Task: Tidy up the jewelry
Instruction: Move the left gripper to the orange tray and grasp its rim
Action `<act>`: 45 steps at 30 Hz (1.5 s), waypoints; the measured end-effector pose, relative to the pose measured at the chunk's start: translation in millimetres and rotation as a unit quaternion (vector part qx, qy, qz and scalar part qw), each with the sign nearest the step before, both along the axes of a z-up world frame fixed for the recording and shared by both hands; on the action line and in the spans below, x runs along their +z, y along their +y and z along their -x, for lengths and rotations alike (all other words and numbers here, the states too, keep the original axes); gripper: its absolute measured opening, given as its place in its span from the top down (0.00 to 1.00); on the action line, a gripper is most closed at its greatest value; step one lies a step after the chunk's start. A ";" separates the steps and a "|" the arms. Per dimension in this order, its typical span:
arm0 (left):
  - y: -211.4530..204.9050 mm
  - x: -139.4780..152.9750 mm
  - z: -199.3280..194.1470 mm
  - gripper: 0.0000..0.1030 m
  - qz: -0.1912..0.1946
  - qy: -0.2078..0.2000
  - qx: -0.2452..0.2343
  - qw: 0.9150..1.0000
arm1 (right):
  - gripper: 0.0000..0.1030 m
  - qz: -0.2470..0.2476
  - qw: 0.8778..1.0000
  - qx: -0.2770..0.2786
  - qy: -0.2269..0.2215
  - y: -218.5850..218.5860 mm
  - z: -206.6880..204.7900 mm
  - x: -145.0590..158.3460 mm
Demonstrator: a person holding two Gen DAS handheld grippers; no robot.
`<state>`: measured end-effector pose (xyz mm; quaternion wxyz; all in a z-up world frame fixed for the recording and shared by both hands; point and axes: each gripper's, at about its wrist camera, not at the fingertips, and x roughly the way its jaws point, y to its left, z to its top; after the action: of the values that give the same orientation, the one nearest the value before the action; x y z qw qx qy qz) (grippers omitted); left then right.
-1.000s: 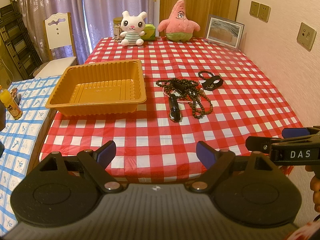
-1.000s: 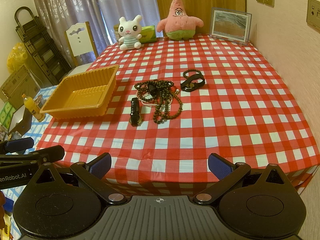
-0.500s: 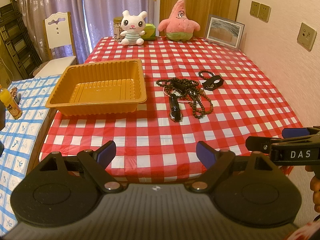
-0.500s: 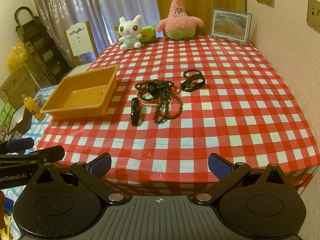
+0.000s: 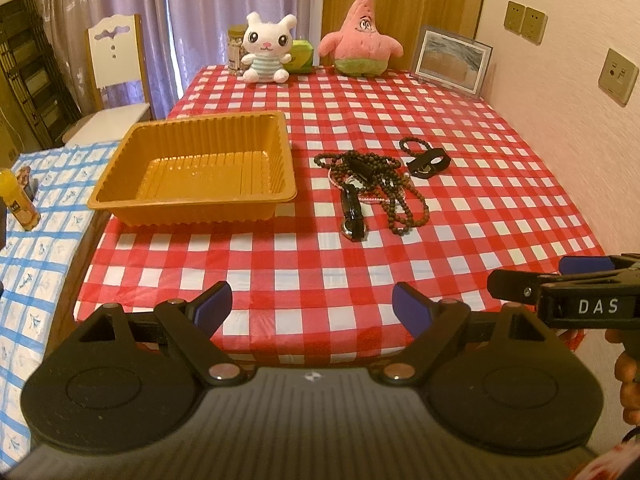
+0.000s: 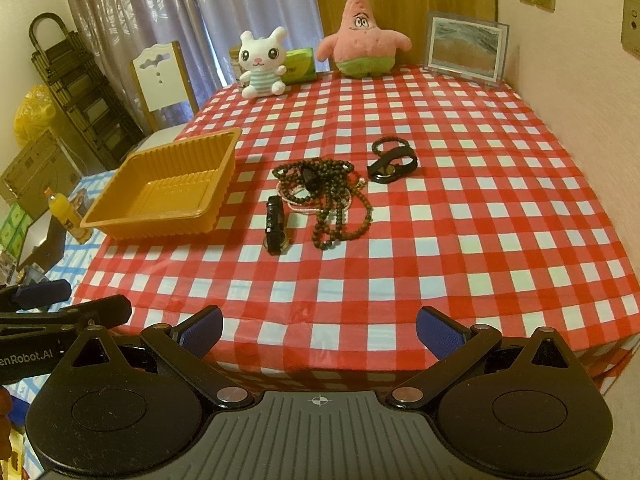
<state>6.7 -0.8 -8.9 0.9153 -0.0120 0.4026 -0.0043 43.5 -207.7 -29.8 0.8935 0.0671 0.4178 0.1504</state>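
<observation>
Dark brown bead necklaces [image 5: 384,184] lie tangled mid-table on the red-checked tablecloth [image 5: 480,216]; the strand count cannot be told. One black watch [image 5: 352,212] touches the tangle's near edge. One black band [image 5: 428,160] with a small bead bracelet [image 5: 414,144] sits just beyond. One orange tray [image 5: 196,168] stands left of them, nothing in it. Two plush toys, a white bunny [image 5: 266,54] and a pink starfish [image 5: 362,42], stand at the far edge. The left gripper [image 5: 312,308] and right gripper [image 6: 318,328] hover at the near table edge, jaws wide, holding nothing. Readable: "DAS" on the right gripper, "enRobot.AI" on the left.
</observation>
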 end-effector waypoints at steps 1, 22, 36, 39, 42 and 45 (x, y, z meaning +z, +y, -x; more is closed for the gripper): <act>1.4 -3.1 -2.0 0.16 0.004 0.002 0.001 1.000 | 0.00 -0.001 1.000 -0.001 0.002 1.4 -4.6 -2.6; 136.8 -47.9 -47.3 0.24 0.035 -0.015 0.189 0.981 | 0.00 -0.030 0.999 0.007 0.022 50.7 -96.3 -55.5; 226.2 -77.1 -104.1 0.30 0.069 -0.045 0.250 0.965 | 0.02 -0.040 0.999 -0.026 0.000 83.7 -164.2 -67.0; 237.0 -80.2 -114.3 0.30 0.082 -0.061 0.253 0.962 | 0.07 -0.041 0.998 -0.039 -0.007 85.4 -175.1 -66.5; 246.7 -82.0 -123.2 0.34 0.099 -0.072 0.251 0.960 | 0.09 -0.040 0.998 -0.048 -0.007 86.8 -183.5 -67.8; 253.0 -83.3 -129.8 0.34 0.111 -0.085 0.248 0.958 | 0.10 -0.034 0.998 -0.057 -0.004 87.7 -189.8 -71.6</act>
<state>136.5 252.1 -92.1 0.9114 -0.2126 0.3042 0.1777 233.3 -120.0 -101.4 0.8996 0.1207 0.4041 0.1134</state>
